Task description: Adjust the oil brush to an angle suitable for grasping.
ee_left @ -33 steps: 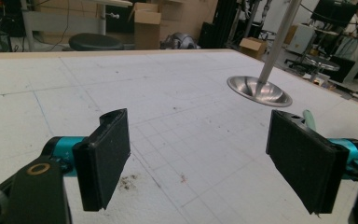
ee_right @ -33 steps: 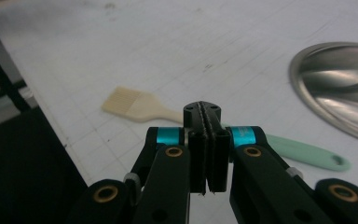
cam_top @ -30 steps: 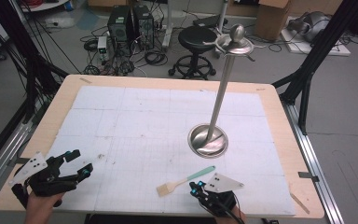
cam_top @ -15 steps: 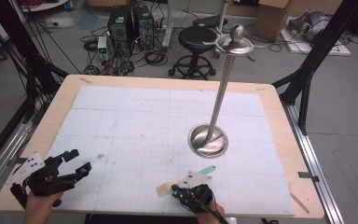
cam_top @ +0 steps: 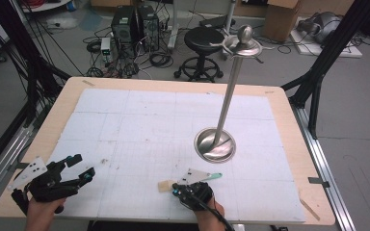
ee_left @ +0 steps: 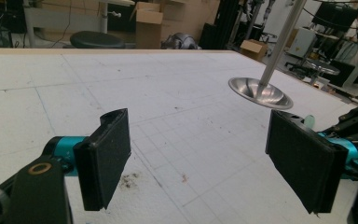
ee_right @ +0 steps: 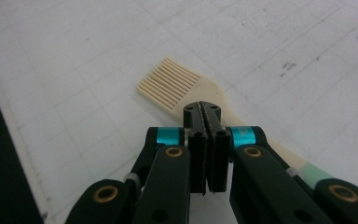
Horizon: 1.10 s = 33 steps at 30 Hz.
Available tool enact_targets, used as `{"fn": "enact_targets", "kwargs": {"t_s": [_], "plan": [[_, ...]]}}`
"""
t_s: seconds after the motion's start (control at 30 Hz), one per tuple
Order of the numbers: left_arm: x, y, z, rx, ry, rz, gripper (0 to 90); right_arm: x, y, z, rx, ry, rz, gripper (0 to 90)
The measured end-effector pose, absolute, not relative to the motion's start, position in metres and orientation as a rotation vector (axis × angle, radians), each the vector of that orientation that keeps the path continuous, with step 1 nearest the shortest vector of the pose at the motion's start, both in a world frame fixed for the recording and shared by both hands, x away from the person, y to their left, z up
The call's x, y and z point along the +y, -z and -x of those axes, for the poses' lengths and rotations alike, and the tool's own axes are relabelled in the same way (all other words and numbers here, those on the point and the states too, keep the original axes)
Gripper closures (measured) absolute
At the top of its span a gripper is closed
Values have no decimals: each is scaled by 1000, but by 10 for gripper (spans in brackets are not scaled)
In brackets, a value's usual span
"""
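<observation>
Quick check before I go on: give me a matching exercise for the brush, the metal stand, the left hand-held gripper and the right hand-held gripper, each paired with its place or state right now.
Things:
1. brush
2. metal stand
3. left hand-held gripper
4. right hand-held gripper

Places or states:
A. jaws wide apart, nothing between them, near the table's front left corner
B. upright, its round base on the white mat right of centre
C. lying flat on the mat near the front edge, bristles cream, handle end green
D. jaws closed together, just above the brush

Pairs: 1-C, 2-B, 3-A, 4-D
</observation>
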<state>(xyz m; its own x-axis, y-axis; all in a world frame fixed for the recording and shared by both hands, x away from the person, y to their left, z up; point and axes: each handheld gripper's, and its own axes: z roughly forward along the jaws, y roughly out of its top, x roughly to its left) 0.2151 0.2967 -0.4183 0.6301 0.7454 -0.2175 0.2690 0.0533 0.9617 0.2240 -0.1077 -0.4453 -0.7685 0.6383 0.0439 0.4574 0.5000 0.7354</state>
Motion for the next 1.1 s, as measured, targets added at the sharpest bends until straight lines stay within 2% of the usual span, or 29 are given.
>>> {"fn": "enact_targets", "kwargs": {"t_s": [0.33, 0.47, 0.5, 0.53, 0.57, 0.6, 0.63, 0.77, 0.87, 1.1], "plan": [[298, 418, -215, 890, -445, -1516, 225, -101, 446, -238, 2475, -1173, -1012, 891], [300, 419, -215, 892, -443, -1517, 225, -134, 436, -235, 2372, -1207, -1074, 891], [299, 419, -215, 892, -441, -1514, 225, -160, 431, -234, 2302, -1209, -1138, 892], [299, 419, -215, 892, -441, -1514, 224, -160, 431, -234, 2302, -1209, -1138, 892], [298, 419, -215, 888, -442, -1517, 225, -185, 430, -232, 2228, -1181, -1212, 891], [298, 419, -215, 888, -442, -1517, 225, -185, 430, -232, 2228, -1181, -1212, 891], [297, 419, -215, 890, -440, -1515, 224, -207, 431, -231, 2162, -1147, -1280, 891], [296, 419, -215, 887, -441, -1517, 225, -226, 434, -230, 2091, -1100, -1367, 891], [298, 419, -215, 888, -443, -1520, 225, -232, 438, -231, 2068, -1039, -1403, 891], [298, 419, -215, 891, -444, -1513, 225, -217, 447, -235, 2105, -957, -1400, 891]]}}
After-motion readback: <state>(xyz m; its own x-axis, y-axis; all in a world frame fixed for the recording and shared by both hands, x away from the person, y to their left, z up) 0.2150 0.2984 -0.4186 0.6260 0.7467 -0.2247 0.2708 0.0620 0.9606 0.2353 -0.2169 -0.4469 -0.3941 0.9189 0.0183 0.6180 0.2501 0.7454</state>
